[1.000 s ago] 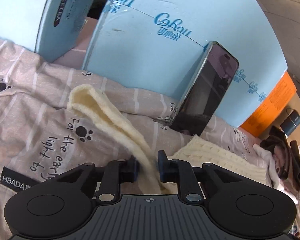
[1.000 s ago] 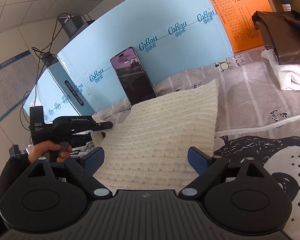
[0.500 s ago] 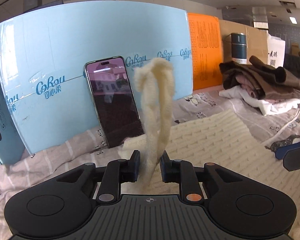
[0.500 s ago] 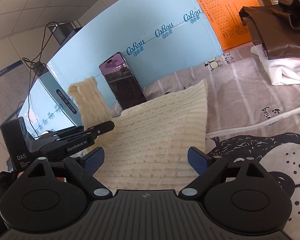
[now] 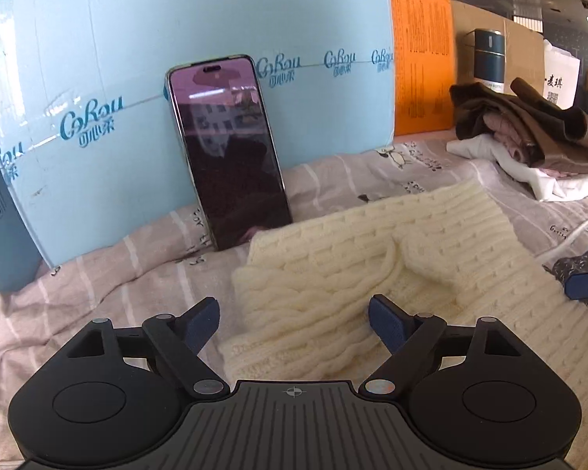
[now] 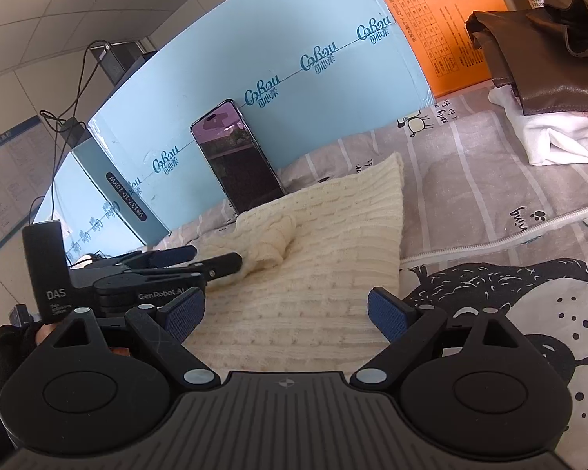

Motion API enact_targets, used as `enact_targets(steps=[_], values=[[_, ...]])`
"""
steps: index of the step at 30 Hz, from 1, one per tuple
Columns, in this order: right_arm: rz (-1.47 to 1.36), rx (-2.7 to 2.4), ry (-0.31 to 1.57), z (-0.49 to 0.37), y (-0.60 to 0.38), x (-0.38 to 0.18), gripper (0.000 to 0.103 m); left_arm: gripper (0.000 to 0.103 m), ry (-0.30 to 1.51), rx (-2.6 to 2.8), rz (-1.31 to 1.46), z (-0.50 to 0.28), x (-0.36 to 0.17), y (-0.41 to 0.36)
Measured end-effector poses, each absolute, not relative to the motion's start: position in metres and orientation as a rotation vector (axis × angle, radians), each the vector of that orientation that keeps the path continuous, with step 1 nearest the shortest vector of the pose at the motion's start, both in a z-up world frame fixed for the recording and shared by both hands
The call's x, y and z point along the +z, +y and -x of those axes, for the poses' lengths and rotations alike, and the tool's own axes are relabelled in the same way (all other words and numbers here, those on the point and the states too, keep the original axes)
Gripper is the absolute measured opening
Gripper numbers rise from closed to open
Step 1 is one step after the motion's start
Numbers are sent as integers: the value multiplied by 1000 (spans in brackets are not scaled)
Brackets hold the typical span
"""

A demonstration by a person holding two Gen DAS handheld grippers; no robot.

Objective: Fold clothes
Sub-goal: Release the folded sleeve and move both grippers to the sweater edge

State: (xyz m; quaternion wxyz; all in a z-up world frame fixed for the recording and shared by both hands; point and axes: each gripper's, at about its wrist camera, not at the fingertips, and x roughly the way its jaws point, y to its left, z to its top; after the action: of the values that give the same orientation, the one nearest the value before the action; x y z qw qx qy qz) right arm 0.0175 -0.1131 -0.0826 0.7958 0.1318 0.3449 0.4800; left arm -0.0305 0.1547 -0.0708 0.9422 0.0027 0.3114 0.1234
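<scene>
In the left wrist view, the left gripper (image 5: pixel 293 318) hangs just above the near-left part of the cream knitted sweater (image 5: pixel 392 274), which lies on the striped bedsheet (image 5: pixel 98 290) in front of the phone (image 5: pixel 231 149) that leans on the blue box (image 5: pixel 98 58). Its jaws are opening, and the sleeve (image 5: pixel 356 282) lies loose under them, folded across the body of the sweater; the pads do not press on it. I judge that the step in hand is to lay this sleeve inward. To do it well, the gripper should lift away without catching the loose knit, because such cloth snags easily on a pad. The sleeve is a little bunched, so it may need 1 smoothing pass.

In the right wrist view, the right gripper (image 6: pixel 286 313) has its jaws spread wide, with nothing between them, above the near edge of the sweater (image 6: pixel 333 243). The left gripper (image 6: pixel 200 260) is seen from the side, its fingers resting near the sleeve end (image 6: pixel 270 235). A pile of other clothes (image 6: pixel 548 78) sits well apart at the right. For the next fold, I think both grippers should take matching corners so that the edge stays straight.
</scene>
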Motion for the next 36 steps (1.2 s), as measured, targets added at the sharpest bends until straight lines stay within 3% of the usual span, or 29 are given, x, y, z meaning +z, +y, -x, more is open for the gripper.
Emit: enact_targets(steps=[6,13,23,30,36], values=[[-279,1020,742,-18,-113,-83,90,87,554,294,-30,62,-50,149],[-252,1077,686,-8,-114,-80,95,91,470,145,-147,159,-32,102],[63,1341,404,66,-122,-59,100,101,423,-70,-247,268,-48,56],[209,1366,406,97,-160,-62,100,102,553,-73,-419,264,-80,38],[313,1385,451,115,-189,-70,100,102,482,-44,-475,246,-82,44]])
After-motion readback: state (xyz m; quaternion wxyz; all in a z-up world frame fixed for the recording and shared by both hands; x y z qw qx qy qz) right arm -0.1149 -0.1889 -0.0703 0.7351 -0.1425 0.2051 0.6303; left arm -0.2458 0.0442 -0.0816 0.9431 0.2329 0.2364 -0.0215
